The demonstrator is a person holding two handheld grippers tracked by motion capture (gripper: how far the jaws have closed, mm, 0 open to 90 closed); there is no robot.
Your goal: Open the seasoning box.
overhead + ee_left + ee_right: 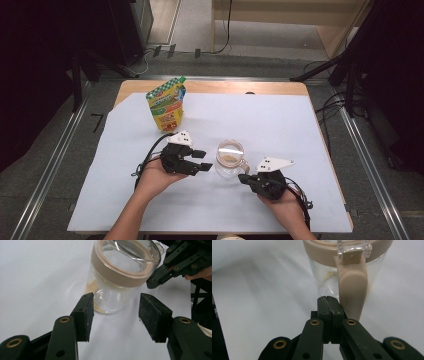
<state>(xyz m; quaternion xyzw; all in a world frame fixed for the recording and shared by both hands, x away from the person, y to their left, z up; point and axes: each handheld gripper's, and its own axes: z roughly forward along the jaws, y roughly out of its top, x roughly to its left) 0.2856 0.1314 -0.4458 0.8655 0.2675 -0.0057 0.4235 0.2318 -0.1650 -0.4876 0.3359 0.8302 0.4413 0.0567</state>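
— Where's the clear glass jar with the tan lid (230, 158)?
— Mid-counter (280, 125), between both. Left hand-held gripper (202, 161) gapes, empty; right hand-held gripper (243, 178) pinched closed, seemingly touching the handle.

Lab — tripods (345, 65) (cables (327, 107) too).

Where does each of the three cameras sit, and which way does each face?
High view: above the person's side, facing forward and down on the table; forearms, left gripper, right gripper.
Left gripper view: on that gripper, facing the glass jar between its open jaws.
Right gripper view: on that gripper, shut jaws beside the jar's latch.
Shared: the jar.
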